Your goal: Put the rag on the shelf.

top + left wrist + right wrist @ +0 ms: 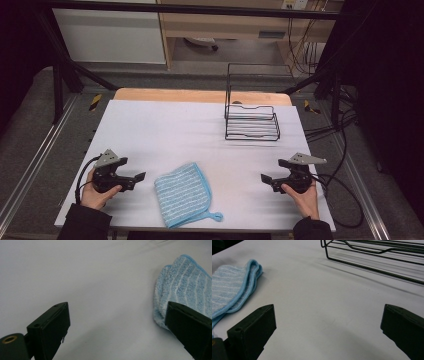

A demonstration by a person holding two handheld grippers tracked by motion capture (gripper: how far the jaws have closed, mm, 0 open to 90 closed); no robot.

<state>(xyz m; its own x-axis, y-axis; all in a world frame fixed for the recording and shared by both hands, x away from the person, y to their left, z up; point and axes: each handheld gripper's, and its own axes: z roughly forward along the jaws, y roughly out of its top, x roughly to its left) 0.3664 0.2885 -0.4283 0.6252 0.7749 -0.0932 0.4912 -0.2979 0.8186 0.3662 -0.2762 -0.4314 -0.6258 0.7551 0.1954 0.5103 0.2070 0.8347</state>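
Observation:
A folded light-blue striped cloth (183, 194) with a small hanging loop lies on the white table (170, 130) near the front edge, between the two hands. My left gripper (139, 177) rests just left of the cloth, jaws wide apart and pointing at it; the cloth (183, 282) shows beside its right jaw. My right gripper (265, 178) sits well to the right of the cloth, open, with nothing between its jaws. The cloth's folded edge (234, 290) lies at the left in the right gripper view.
A black wire rack (251, 120) with a tall back stands at the table's far right; its lower rails (374, 257) run across the top of the right gripper view. Cables (340, 200) trail off the right side. A wooden strip (200, 95) borders the far edge.

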